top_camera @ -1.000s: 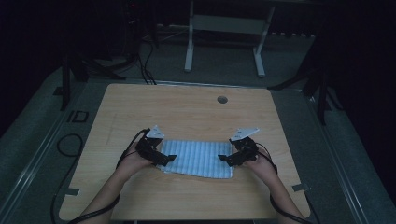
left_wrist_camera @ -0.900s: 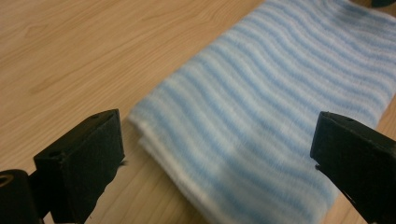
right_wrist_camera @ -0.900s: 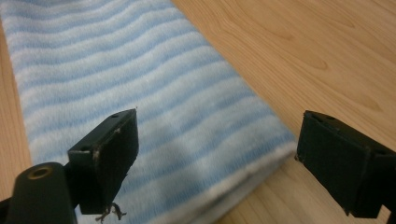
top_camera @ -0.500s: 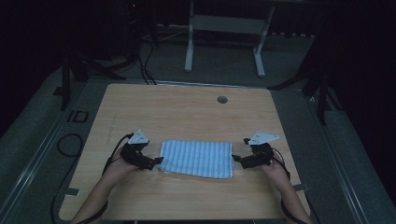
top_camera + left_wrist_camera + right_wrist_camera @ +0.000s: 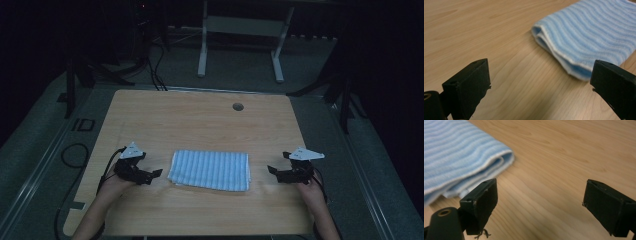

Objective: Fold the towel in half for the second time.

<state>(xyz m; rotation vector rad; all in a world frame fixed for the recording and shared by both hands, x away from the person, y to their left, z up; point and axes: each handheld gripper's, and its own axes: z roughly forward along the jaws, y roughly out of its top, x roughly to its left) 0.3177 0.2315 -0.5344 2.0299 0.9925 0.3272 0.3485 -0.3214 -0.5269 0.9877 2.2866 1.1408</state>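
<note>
High view: folded blue-striped towel (image 5: 210, 170) is laid flat at table (image 5: 200, 120) 6 o'clock; left gripper (image 5: 156, 173) at its 9, right gripper (image 5: 272, 170) at 3, apart from it.

Left gripper view: jaws spread wide, empty, towel edge at 1 o'clock, likely released.

Right gripper view: likewise wide, empty; towel at 10 o'clock.

Dim room, one lit pale wooden bench (image 5: 200, 125) in the middle.

A round cable hole (image 5: 238, 106) sits near the bench's far edge; grey carpeted floor (image 5: 240, 60) spreads around it, a white metal frame stand (image 5: 240, 30) waits behind, black cables (image 5: 155, 65) trail off into darkness.
</note>
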